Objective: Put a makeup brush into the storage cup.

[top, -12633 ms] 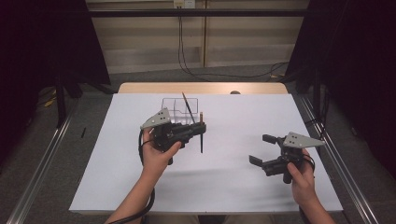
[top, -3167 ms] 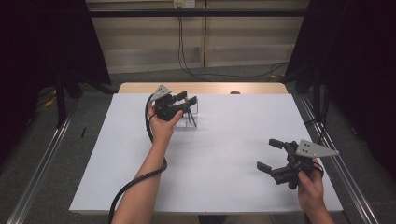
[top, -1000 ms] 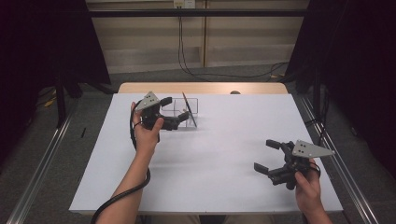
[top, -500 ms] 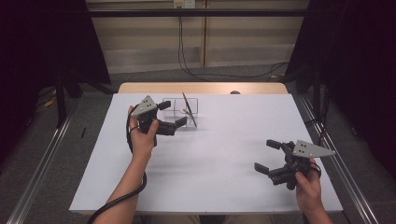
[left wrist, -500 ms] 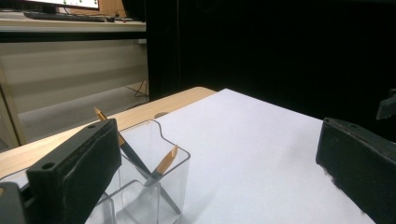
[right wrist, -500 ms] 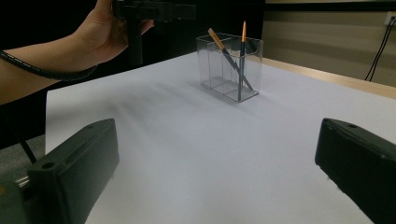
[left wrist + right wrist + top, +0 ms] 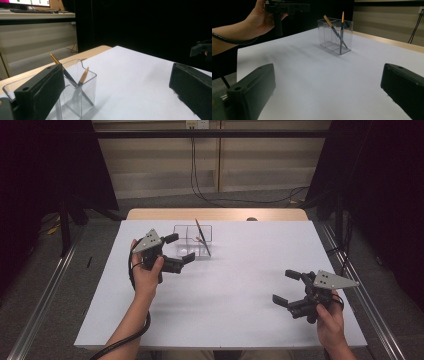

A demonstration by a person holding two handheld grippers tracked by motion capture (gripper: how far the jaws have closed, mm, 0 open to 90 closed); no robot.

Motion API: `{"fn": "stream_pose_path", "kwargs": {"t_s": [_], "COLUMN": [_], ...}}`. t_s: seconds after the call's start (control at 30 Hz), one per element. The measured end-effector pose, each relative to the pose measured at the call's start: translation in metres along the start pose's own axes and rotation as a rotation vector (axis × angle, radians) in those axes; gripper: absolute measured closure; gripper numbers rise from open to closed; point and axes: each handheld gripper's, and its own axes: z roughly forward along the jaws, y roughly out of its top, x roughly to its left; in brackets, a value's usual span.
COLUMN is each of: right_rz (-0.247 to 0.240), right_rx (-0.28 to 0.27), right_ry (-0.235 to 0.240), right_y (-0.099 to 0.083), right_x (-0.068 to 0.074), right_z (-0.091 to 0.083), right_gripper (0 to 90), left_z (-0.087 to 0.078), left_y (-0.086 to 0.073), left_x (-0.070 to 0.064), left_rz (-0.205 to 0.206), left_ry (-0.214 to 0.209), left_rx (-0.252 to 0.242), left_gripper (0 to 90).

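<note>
From the high view, my left gripper (image 7: 177,251) sits just left of the clear holder (image 7: 193,241) at the far middle of the white table (image 7: 225,290), jaws spread wide with nothing between them. Half a second ago it was slightly closer to the holder, and a few seconds ago it was right over it; a dozen seconds back it carried a pencil above the table. So I judge that the drop-off is done and the hand is backing away. Two pencils (image 7: 202,236) now lean in the holder's right end. My right gripper (image 7: 286,287) rests low at the near right, well apart from the holder, jaws wide and empty, barely moved across these pictures.

In the left gripper view, both black jaws stand far apart at the bottom corners. The holder (image 7: 75,97) is just behind the left jaw, and the two pencils (image 7: 83,76) cross inside one compartment, orange tips up. The other gripper (image 7: 201,48) peeks in at the far right edge.

In the right gripper view, the jaws are again wide with bare table between them. The holder (image 7: 335,35) stands well off, both pencils (image 7: 342,25) in its right-hand compartment, and the left hand (image 7: 260,18) holds its gripper raised beside it. No further pencils lie on the table, so I'd guess little remains.
</note>
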Motion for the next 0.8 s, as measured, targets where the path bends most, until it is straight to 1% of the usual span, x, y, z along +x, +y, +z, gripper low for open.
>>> {"fn": "stream_pose_path", "kwargs": {"t_s": [0.03, 0.07, 0.23, 0.37, 0.4, 0.43, 0.53, 0.6, 0.77, 0.8], "right_rz": [0.000, 0.002, 0.000, -0.003, -0.003, -0.004, -0.004, -0.003, -0.006, -0.005], "right_rx": [-0.001, -0.003, -0.002, -0.004, -0.004, -0.004, -0.001, -0.001, -0.002, -0.002], "right_ry": [0.001, 0.000, 0.001, 0.000, -0.001, 0.001, 0.001, -0.001, -0.001, 0.000], "right_y": [0.000, 0.000, 0.000, 0.000, 0.001, 0.001, 0.001, 0.000, 0.001, 0.001], "right_x": [0.000, 0.000, 0.000, 0.001, 0.001, 0.001, 0.001, 0.000, 0.001, 0.001], "right_z": [0.000, 0.000, 0.000, 0.000, 0.000, 0.000, -0.001, -0.001, -0.001, -0.001], "right_gripper": [0.0, 0.0, 0.0, 0.0, 0.0, 0.0, 0.0, 0.0, 0.0, 0.0], "left_z": [-0.001, -0.003, -0.011, -0.016, -0.017, -0.018, -0.022, -0.025, -0.032, -0.034], "left_y": [-0.001, -0.002, -0.004, -0.004, -0.004, -0.004, -0.005, -0.005, -0.006, -0.006], "left_x": [0.000, 0.000, -0.001, -0.002, -0.003, -0.003, -0.004, -0.004, -0.006, -0.007], "left_rz": [0.000, -0.004, 0.000, 0.008, 0.016, 0.011, 0.009, 0.019, 0.013, 0.021], "left_ry": [0.004, -0.002, -0.001, -0.005, 0.000, -0.007, -0.010, -0.008, -0.012, -0.012], "left_rx": [0.001, 0.004, 0.006, 0.013, 0.014, 0.014, 0.011, 0.012, 0.009, 0.012], "left_gripper": [0.0, 0.0, 0.0, 0.0, 0.0, 0.0, 0.0, 0.0, 0.0, 0.0]}}
